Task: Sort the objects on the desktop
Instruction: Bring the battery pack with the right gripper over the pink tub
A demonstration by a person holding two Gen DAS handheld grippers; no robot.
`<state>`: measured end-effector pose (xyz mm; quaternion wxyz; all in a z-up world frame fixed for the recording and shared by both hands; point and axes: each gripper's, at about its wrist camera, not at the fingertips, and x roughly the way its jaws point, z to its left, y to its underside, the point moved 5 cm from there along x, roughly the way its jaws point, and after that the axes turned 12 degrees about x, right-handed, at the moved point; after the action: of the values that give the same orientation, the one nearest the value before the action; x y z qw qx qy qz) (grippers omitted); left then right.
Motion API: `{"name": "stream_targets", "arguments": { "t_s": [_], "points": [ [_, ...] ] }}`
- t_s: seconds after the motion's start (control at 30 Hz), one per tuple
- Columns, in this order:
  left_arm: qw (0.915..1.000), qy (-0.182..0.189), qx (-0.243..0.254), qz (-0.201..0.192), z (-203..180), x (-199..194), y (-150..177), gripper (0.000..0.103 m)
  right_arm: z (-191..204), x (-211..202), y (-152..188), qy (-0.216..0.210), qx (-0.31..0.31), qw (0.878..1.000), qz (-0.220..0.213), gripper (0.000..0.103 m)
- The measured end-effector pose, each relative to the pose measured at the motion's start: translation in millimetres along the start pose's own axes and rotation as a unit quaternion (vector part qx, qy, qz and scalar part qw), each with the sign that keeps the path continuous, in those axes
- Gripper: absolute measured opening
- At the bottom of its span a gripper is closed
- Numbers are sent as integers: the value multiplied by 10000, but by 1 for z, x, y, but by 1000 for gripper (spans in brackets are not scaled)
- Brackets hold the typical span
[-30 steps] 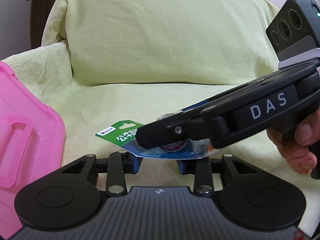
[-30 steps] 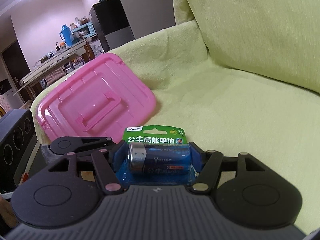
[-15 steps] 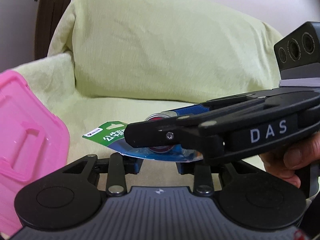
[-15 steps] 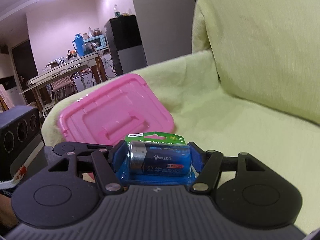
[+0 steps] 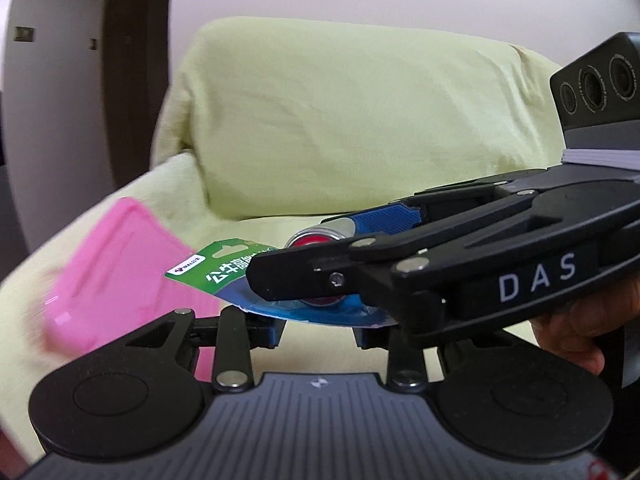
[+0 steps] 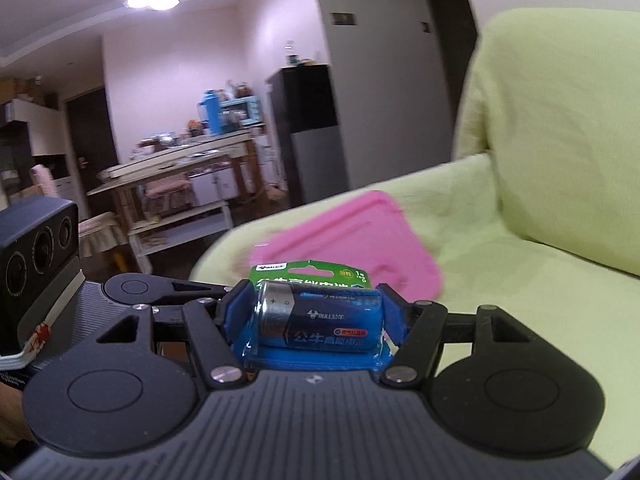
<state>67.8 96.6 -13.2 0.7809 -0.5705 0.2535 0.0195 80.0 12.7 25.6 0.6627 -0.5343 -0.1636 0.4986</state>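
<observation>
While carrying the battery pack [image 5: 224, 276] above the sofa [image 5: 360, 120], squeeze only across the two ends of the blister, firmly and level, never on the thin card, likely to bend and slip. No tilting toward the green header, and no hurry, given the blur in both views. At the left of the left wrist view: one pink lid [image 5: 120, 272], smeared by motion, lying on the sofa, apart from the pack. Low in the centre: left claw [image 5: 322, 330], released, blue pads apart, gripping nothing, just beneath the pack; best held clear of the card's lower edge to avoid a knock. Centre to right: right claw [image 5: 320, 248], clenched on the pack, reaching in from the right edge, with one hand [image 5: 580, 320] behind it at the far right. In the right wrist view, again from the left: the left tool's camera block at the left edge, then the pack between the blue pads at bottom centre, the lid above and right of it, the sofa back at the upper right. No box or bin anywhere in view, so choose the drop spot before loosening. Count: one pack holding one cell, one lid, two claws, one visible hand, one sofa.
</observation>
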Motion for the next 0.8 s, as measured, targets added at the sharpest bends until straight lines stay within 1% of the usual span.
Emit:
{"name": "stream_targets", "arguments": {
  "t_s": [0.2, 0.37, 0.47, 0.6, 0.8],
  "points": [
    [9982, -504, -262, 173, 3, -72, 29, 38, 69, -7, 26, -480, -271, 9981, 269, 63],
    [9936, -914, -554, 353, 9, -122, 59, 38, 124, -3, 51, -868, -499, 9934, 558, 63],
    [9893, -1163, -720, 514, 15, -146, 78, 38, 154, 3, 68, -1114, -578, 9893, 741, 63],
    [9813, -1502, -921, 777, 23, -174, 109, 38, 188, 15, 96, -1394, -600, 9831, 1021, 63],
    [9693, -1746, -1313, 1134, 28, -200, 159, 38, 224, 34, 146, -1685, -670, 9706, 1582, 64]
  ]
}}
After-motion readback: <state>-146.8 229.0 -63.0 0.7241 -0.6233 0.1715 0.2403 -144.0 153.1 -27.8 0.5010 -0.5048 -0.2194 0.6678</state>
